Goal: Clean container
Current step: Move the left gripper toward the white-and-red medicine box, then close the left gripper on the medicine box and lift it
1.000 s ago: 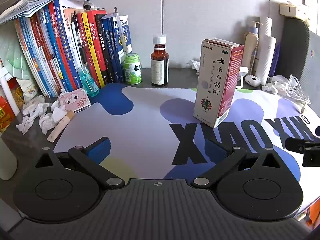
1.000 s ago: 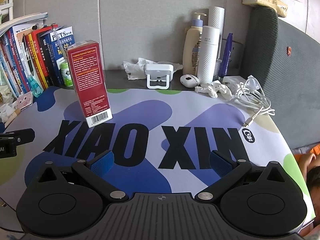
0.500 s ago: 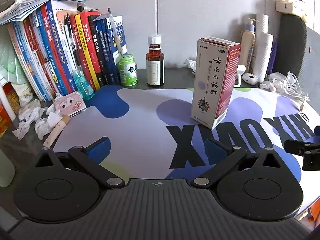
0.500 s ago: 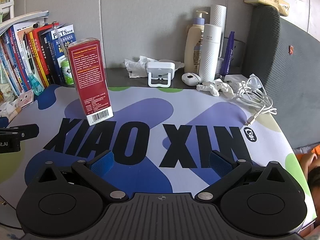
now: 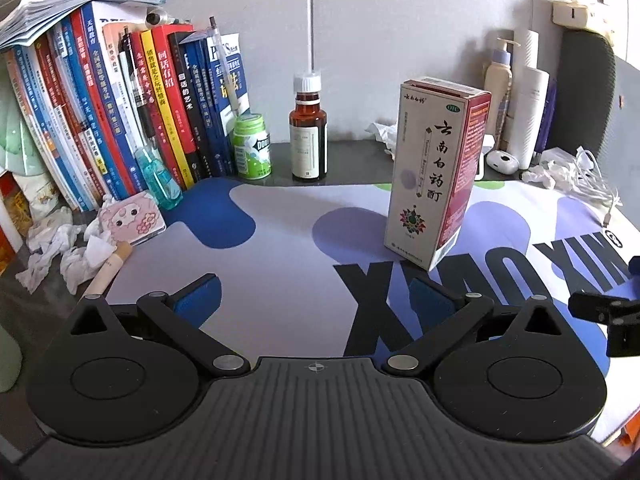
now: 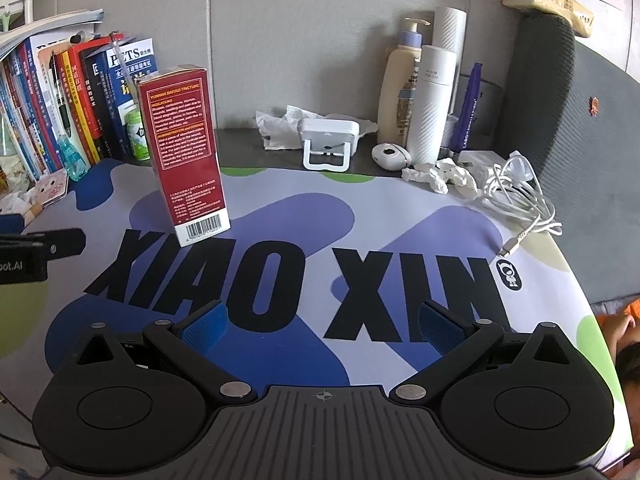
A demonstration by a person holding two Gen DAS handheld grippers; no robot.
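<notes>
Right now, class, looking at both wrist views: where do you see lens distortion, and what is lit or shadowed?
Left wrist view: fisheye bends the books outward, and the box casts a soft shadow on the mat. Right wrist view: the wall seam curves; the corners are dark; daylight is even, without harsh glare; the box's small print is too fine to read.

Medicine box [image 6: 185,152] hides the brown bottle in the right view; a person [image 6: 628,356] cut off at the edge.
</notes>
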